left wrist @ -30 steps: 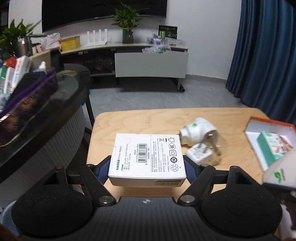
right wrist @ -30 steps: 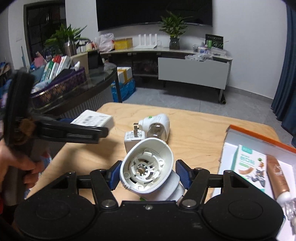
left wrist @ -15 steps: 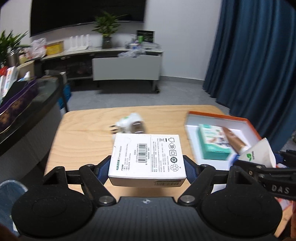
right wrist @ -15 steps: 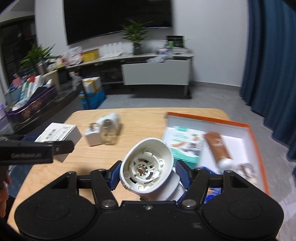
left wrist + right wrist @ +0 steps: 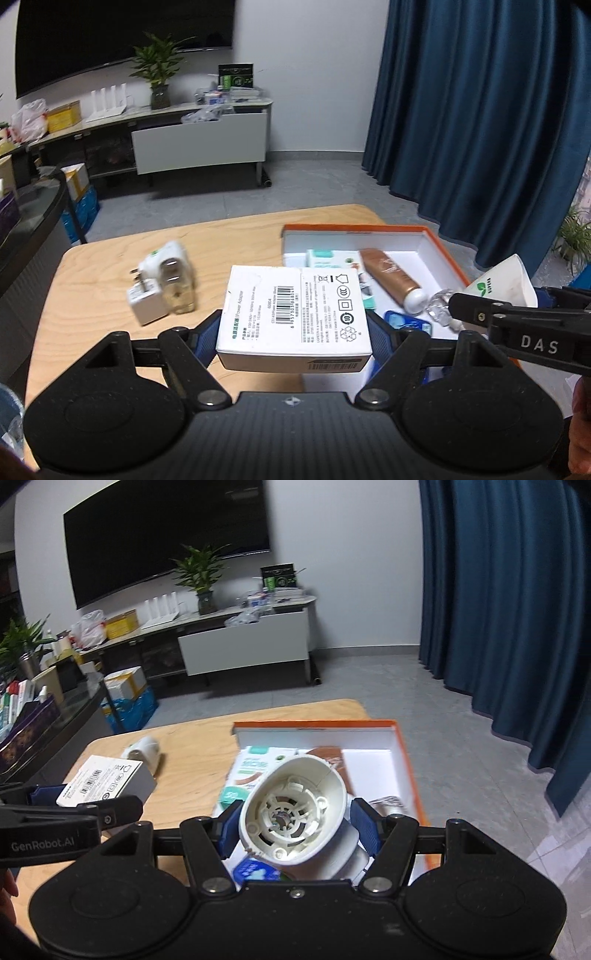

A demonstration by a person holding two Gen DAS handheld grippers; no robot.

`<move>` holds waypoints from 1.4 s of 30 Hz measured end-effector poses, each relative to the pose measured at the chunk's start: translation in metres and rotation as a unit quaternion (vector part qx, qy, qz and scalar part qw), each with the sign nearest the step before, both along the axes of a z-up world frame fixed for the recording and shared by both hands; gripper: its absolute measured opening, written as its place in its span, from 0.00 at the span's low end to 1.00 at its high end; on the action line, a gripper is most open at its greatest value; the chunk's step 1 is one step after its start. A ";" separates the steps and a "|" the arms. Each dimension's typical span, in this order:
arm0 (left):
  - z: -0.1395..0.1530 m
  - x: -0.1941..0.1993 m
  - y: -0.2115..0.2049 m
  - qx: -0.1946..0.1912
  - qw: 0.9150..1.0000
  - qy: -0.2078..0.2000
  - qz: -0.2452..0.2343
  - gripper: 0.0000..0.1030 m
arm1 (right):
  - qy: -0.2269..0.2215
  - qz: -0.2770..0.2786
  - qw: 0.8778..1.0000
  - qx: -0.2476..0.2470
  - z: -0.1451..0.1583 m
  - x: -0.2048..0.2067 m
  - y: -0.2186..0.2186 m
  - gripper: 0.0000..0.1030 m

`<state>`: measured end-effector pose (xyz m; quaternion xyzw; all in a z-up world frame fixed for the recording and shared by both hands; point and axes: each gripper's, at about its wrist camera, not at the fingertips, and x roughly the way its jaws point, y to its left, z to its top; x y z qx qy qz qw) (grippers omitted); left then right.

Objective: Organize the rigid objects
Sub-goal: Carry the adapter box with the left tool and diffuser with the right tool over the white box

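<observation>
White power adapter box (image 5: 295,314) sits clamped between the blue pads of the left gripper (image 5: 295,332), above the wooden table (image 5: 96,288) beside the orange tray (image 5: 436,236). The right gripper (image 5: 293,821) grips a white round plastic device (image 5: 293,812) over this tray, where a brown tube (image 5: 388,278) and a green carton (image 5: 325,258) lie. A white plug-in unit (image 5: 166,280) rests on the table.

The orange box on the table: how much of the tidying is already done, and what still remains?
Done: the orange box already holds a teal carton, a brown tube and a blue packet. In hand: the left gripper grips a white adapter box, and the right gripper grips a white round device above the box. Left: two white plug-in items lie on the wooden table.
</observation>
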<state>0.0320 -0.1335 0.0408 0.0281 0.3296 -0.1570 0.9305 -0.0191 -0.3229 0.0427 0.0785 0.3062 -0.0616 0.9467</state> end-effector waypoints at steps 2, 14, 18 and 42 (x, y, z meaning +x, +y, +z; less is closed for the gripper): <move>-0.001 0.001 -0.005 0.000 1.000 0.000 -0.006 0.77 | 0.001 -0.006 1.000 0.000 0.001 0.000 -0.005 0.73; -0.001 -0.003 -0.033 0.002 0.999 -0.005 -0.032 0.77 | 0.001 -0.034 0.999 -0.008 0.005 -0.010 -0.026 0.73; -0.003 -0.005 -0.037 0.002 0.999 -0.003 -0.038 0.77 | 0.005 -0.042 0.999 -0.011 0.002 -0.015 -0.028 0.73; -0.020 -0.013 -0.052 0.009 0.998 0.015 -0.059 0.77 | 0.028 -0.057 0.998 -0.019 -0.011 -0.023 -0.038 0.73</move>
